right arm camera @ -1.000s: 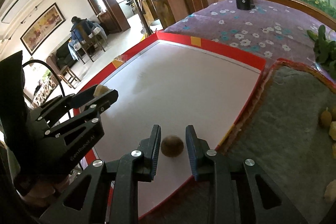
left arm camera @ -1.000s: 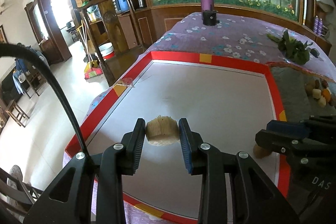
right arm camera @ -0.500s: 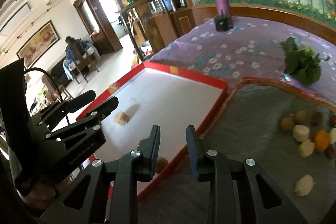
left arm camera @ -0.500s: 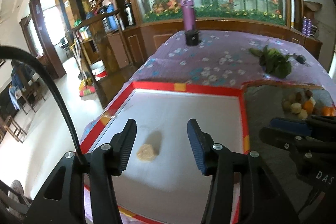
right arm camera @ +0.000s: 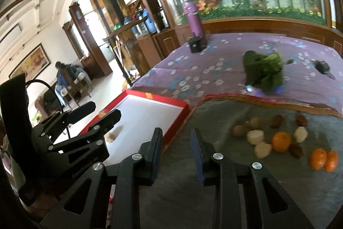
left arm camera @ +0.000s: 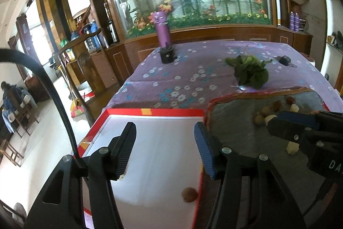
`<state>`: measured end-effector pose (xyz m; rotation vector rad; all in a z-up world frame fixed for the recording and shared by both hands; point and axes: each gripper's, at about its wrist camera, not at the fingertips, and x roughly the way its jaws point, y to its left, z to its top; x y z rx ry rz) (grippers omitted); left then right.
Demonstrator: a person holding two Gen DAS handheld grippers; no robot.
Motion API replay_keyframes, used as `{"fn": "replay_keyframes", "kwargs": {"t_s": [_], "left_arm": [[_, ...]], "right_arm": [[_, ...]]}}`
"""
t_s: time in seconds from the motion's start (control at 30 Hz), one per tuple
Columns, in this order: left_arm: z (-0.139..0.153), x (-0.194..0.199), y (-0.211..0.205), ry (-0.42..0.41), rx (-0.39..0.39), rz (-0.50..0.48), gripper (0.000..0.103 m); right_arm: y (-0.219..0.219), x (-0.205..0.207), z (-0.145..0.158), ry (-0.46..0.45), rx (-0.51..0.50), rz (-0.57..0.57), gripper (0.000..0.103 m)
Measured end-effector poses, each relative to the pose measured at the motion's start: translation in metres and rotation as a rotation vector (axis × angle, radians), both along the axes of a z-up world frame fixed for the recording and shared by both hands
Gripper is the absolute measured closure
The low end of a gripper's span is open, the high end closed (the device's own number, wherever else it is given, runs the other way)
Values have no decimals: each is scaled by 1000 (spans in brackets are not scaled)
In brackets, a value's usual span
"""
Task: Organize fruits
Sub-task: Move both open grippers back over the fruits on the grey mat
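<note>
Left wrist view, left to right. Floor drop at far left, past the red rim (left arm camera: 150, 111) of the white tray (left arm camera: 158, 156). Left gripper (left arm camera: 165, 149) raised over the tray's middle, jaws wide, nothing between them, bare white showing in the gap. Pale chunk (left arm camera: 121, 176) just peeking below the left fingertip. Brown fruit (left arm camera: 189, 194) low in frame, under the gap and toward the right jaw, close to the tray's right rim. Grey mat (left arm camera: 233, 119) beyond that rim, with a small fruit cluster (left arm camera: 265, 113) at right, partly hidden by the other gripper.

Right wrist view, left to right. Left gripper (right arm camera: 96, 113) at left above the tray (right arm camera: 148, 113), the pale chunk (right arm camera: 113, 136) beside it. Right gripper (right arm camera: 174, 144) over the mat (right arm camera: 205, 117) near the tray's red edge, jaws moderately apart, empty. Fruit scattered right of the jaws, well apart: brown ones (right arm camera: 255, 122), pale pieces (right arm camera: 255, 137), oranges (right arm camera: 281, 141). Leafy greens (right arm camera: 264, 73) farther back on the purple cloth (right arm camera: 214, 61).
</note>
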<state>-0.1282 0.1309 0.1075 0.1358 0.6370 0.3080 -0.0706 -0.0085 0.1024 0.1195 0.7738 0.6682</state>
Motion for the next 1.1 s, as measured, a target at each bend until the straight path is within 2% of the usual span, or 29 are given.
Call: {"fn": "replay_keyframes", "kwargs": {"t_s": [0.43, 0.53, 0.57, 0.63, 0.83, 1.0, 1.1], "left_arm": [[9, 6, -36, -7, 35, -51, 48], [1, 10, -46, 23, 53, -88, 36], [-5, 12, -50, 43, 70, -104, 35], [-20, 14, -55, 94, 93, -142, 35], [-59, 15, -61, 214, 145, -205, 35], [-55, 17, -62, 219, 86, -246, 35], [-53, 20, -65, 212, 101, -253, 35]], "right_arm": [[-54, -6, 9, -16, 39, -76, 73], [-65, -4, 8, -15, 30, -85, 72], [-69, -4, 6, -15, 17, -89, 70], [-79, -3, -4, -1, -39, -86, 65], [-102, 0, -46, 85, -192, -77, 65], [-95, 4, -67, 122, -220, -39, 65], [-80, 10, -74, 133, -234, -7, 65]]}}
